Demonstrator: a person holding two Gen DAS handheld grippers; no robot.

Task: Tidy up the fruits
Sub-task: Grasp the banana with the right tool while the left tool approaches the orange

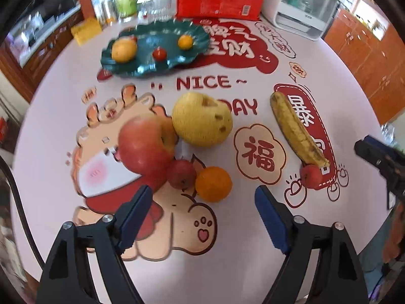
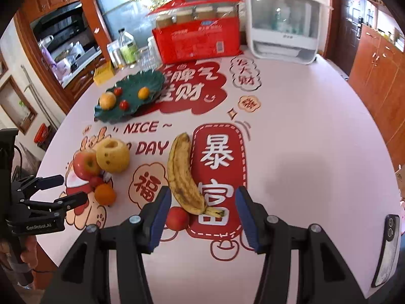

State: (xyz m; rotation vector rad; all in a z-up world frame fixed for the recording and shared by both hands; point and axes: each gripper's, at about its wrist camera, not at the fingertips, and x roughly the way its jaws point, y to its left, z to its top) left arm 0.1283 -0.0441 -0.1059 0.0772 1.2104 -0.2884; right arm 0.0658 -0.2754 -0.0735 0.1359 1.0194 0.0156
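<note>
Item: loose fruit on the printed surface (image 2: 303,152), to be gathered onto the green plate (image 1: 141,72). Places given relative to the banana (image 2: 181,174).

1. Right tool (image 2: 201,210): nearest entry; released, nothing clasped, its blue pads standing either side of the banana's stem end and not touching it. Judged step: taking the banana. Advice: close across the thick middle of the fruit rather than the thin stem; squeeze lightly, as the speckled skin looks soft.
2. Small red fruit (image 2: 177,217): touching the banana's near end, left of it. It is likely to roll if nudged; keep the left pad clear of it.
3. Left tool (image 1: 203,200): left of the banana, spread wide and empty, just short of the orange (image 1: 213,183). Advice: centre the pads on the orange before closing.
4. Dark red fruit (image 1: 181,173), red apple (image 1: 146,144), yellow pear (image 1: 202,119): clustered beyond the orange, pressed together; lifting one may shift the others.
5. Green plate: farthest, beyond the banana's tip and leftward; already holding several small fruits, with bare room between them.
</note>
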